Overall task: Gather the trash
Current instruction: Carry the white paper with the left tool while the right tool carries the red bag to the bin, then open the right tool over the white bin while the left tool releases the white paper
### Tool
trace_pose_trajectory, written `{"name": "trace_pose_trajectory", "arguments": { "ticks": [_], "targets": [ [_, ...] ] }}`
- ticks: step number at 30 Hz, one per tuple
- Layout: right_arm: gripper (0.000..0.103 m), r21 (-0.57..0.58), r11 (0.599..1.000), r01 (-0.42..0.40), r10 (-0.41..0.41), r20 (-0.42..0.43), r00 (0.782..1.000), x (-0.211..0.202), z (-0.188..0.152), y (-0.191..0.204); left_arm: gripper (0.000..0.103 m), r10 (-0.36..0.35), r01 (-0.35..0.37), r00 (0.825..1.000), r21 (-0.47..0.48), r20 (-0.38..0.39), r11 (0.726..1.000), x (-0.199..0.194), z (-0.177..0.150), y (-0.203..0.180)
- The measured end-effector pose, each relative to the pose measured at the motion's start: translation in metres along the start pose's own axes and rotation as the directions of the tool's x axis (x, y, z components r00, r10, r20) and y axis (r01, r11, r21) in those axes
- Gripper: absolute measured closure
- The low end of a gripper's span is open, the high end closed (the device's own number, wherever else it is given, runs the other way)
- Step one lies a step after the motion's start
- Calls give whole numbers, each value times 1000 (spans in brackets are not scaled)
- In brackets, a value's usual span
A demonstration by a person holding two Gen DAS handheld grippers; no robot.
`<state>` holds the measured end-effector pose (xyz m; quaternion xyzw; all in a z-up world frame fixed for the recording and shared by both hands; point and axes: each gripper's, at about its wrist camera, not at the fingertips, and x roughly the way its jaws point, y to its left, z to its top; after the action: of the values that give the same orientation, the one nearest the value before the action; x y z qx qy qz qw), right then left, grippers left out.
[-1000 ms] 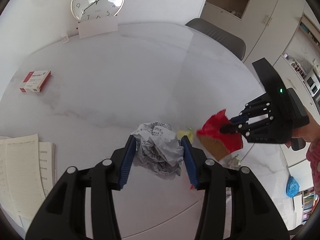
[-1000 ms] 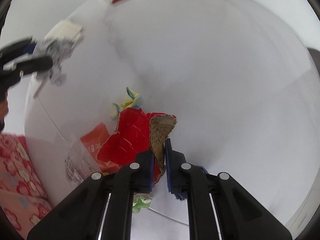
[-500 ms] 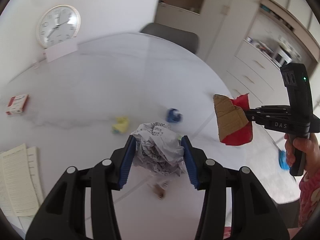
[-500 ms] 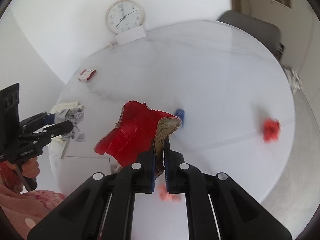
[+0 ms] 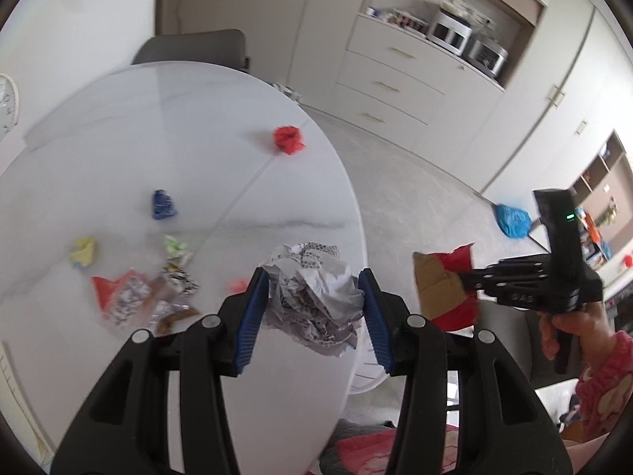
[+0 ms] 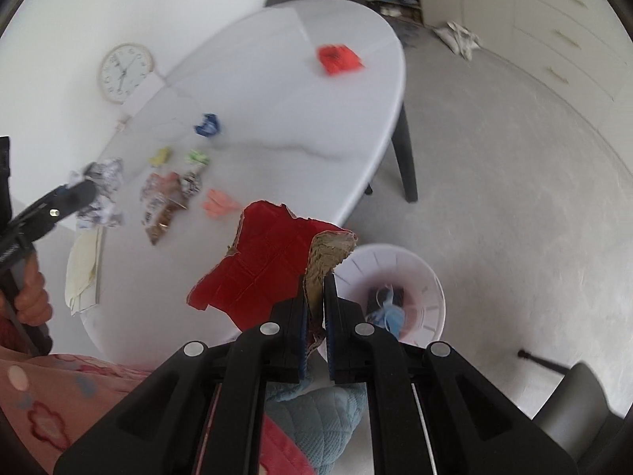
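Note:
My left gripper (image 5: 314,308) is shut on a crumpled newspaper ball (image 5: 314,303) and holds it above the white table's right edge (image 5: 348,198). The ball also shows in the right wrist view (image 6: 101,192). My right gripper (image 6: 314,297) is shut on a torn red cardboard piece (image 6: 261,261), held off the table and above a white trash bin (image 6: 427,281) on the floor. The cardboard also shows in the left wrist view (image 5: 443,285). Several small scraps lie on the table: a red wad (image 5: 289,140), a blue wad (image 5: 162,206), a yellow scrap (image 5: 84,252), a green scrap (image 5: 176,246) and foil wrappers (image 5: 134,303).
A grey chair (image 5: 194,47) stands at the table's far side, another chair's legs (image 6: 405,158) by the near edge. Papers (image 6: 85,269) lie on the table. Cabinets (image 5: 415,67) line the wall. A blue bag (image 5: 512,219) lies on the grey floor.
Both grippers swung right, away from the clock and table centre toward the table edge. The right gripper carried the red cardboard off the table to above the white bin. Both grips are unchanged.

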<state>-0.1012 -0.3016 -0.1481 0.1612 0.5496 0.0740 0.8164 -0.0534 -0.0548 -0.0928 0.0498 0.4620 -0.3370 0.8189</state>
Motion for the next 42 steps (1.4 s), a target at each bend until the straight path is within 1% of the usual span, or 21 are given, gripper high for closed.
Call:
{"name": "trace_pose_trajectory", "arguments": {
  "ticks": [3,5,7,8,9,11,13,15,16,18,20,24,27,29,31,32,33,36,40,42],
  "targets": [
    [94,30,999,40,-39,-51,998,29,-24,-32,57,-10,11,999,30,-37,1000,11,-3,-16],
    [90,60,997,47,-42,-85,996,55,-36,-48,57,-7,10,998,57,-55,998,17,-6,-29],
    [80,99,994,43,-32,-112,993,78,-48,-64,57,1,4,998,75,-67,997,21,-6,-38],
    [67,112,993,36,-22,-123,992,90,-52,-70,57,5,2,997,85,-73,996,23,-7,-43],
    [57,122,992,34,-18,-132,991,102,-55,-75,57,7,0,997,93,-78,996,25,-7,-47],
    [55,135,990,41,-20,-152,988,117,-60,-81,57,15,-5,996,111,-89,994,30,-8,-56],
    [53,154,987,51,-26,-160,987,121,-62,-87,56,19,-6,995,130,-101,991,36,-8,-67],
    [43,178,983,54,-31,-129,991,109,-62,-91,56,20,-4,994,144,-108,990,41,-8,-75],
    [41,184,981,60,-39,-114,993,100,-60,-91,56,17,1,993,154,-113,988,44,-9,-81],
    [32,190,978,92,-79,-76,994,76,-59,-95,56,12,9,992,169,-125,986,51,-9,-91],
    [25,190,973,131,-127,-34,991,46,-57,-94,56,8,18,991,187,-137,982,61,-10,-102],
    [13,193,966,174,-186,43,982,-7,-52,-94,56,-5,41,986,220,-165,975,81,-14,-122],
    [10,191,962,197,-217,92,972,-43,-49,-92,54,-11,58,980,235,-197,970,99,-19,-135],
    [8,193,961,200,-225,118,967,-58,-48,-92,52,-10,63,976,235,-219,970,110,-23,-140],
    [8,194,960,202,-229,131,965,-68,-47,-92,47,-7,67,967,226,-256,972,125,-28,-143],
    [8,194,960,200,-228,136,964,-71,-46,-92,40,-8,72,960,217,-281,973,132,-31,-144],
    [8,192,961,198,-226,142,964,-75,-46,-92,29,-10,76,954,209,-301,975,139,-34,-144],
    [8,179,963,201,-228,144,963,-79,-43,-90,18,0,70,942,196,-336,978,157,-41,-146],
    [8,174,964,199,-223,132,966,-75,-42,-91,14,17,58,936,201,-351,978,164,-42,-148],
    [8,172,965,199,-222,126,967,-74,-40,-90,13,13,58,941,199,-338,978,161,-40,-149]
  ]
}}
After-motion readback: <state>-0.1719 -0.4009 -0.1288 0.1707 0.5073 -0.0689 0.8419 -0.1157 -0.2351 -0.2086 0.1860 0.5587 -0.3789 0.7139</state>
